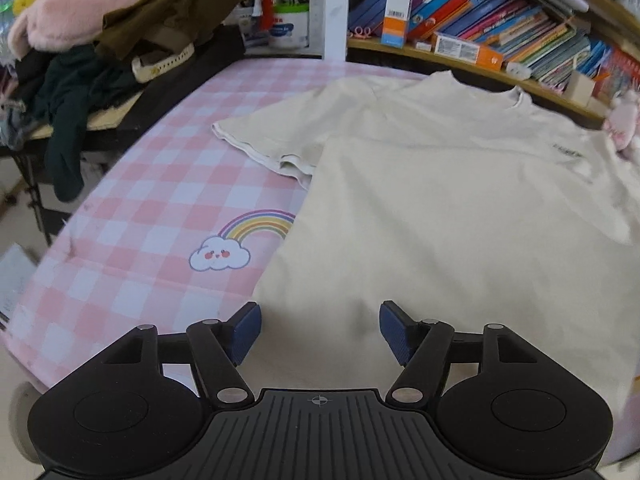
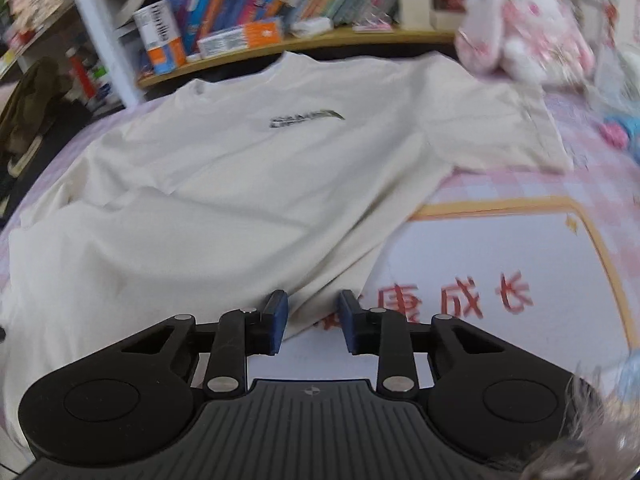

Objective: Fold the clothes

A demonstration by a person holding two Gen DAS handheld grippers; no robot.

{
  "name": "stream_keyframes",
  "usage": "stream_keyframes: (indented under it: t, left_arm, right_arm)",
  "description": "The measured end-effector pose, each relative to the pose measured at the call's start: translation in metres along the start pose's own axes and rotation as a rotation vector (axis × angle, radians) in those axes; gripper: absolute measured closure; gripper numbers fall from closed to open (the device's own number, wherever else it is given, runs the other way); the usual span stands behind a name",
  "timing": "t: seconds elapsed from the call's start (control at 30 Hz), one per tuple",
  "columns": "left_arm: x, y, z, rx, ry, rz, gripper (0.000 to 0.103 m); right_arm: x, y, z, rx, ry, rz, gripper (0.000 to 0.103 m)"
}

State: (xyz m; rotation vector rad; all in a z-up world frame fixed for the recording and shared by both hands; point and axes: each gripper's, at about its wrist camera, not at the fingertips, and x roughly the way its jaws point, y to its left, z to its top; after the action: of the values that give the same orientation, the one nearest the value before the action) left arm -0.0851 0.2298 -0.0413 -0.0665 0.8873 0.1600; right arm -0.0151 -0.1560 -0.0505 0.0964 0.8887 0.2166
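Note:
A cream T-shirt [image 1: 440, 184] lies spread face up on a pink checked table cover [image 1: 152, 184], collar toward the shelves. My left gripper [image 1: 320, 330] is open above the shirt's bottom left hem, nothing between its blue pads. In the right wrist view the same T-shirt [image 2: 224, 184] shows a small dark chest logo [image 2: 306, 118]. My right gripper [image 2: 312, 320] is open at the shirt's bottom right corner, and a fold of the hem lies between its fingers. Its left pad [image 2: 277, 316] sits over the cloth.
Bookshelves [image 1: 500, 28] run along the back edge. A pile of dark clothes and a pink plush [image 1: 80, 52] sits at the left. A pink plush toy [image 2: 520, 28] lies at the right beyond the sleeve. A white printed panel with red characters [image 2: 500, 272] lies to the shirt's right.

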Motion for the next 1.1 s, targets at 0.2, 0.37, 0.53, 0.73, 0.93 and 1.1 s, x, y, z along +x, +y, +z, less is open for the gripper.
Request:
stream_keyframes:
  t: [0.2, 0.37, 0.53, 0.73, 0.93, 1.1]
  left_arm:
    - [-0.013, -0.004, 0.012, -0.059, -0.019, -0.050, 0.103]
    - [-0.039, -0.002, 0.038, -0.177, -0.141, -0.164, 0.103]
    - [-0.022, -0.004, 0.061, -0.191, -0.163, -0.119, 0.103]
    - [-0.013, -0.011, 0.057, -0.147, -0.128, -0.109, 0.097]
    - [-0.018, -0.016, 0.031, -0.108, -0.033, -0.130, 0.067]
    - [-0.029, -0.009, 0.005, -0.141, 0.002, -0.126, 0.050]
  right_arm:
    - [-0.034, -0.024, 0.008, 0.061, -0.049, 0.111, 0.101]
    - [-0.090, -0.058, 0.037, 0.181, -0.223, 0.147, 0.101]
    - [-0.092, -0.071, 0.084, 0.178, -0.325, 0.192, 0.101]
    - [-0.057, -0.075, 0.119, 0.166, -0.277, 0.249, 0.100]
    - [-0.039, -0.064, 0.114, 0.155, -0.220, 0.270, 0.096]
    - [-0.039, -0.074, 0.079, 0.179, -0.143, 0.222, 0.057]
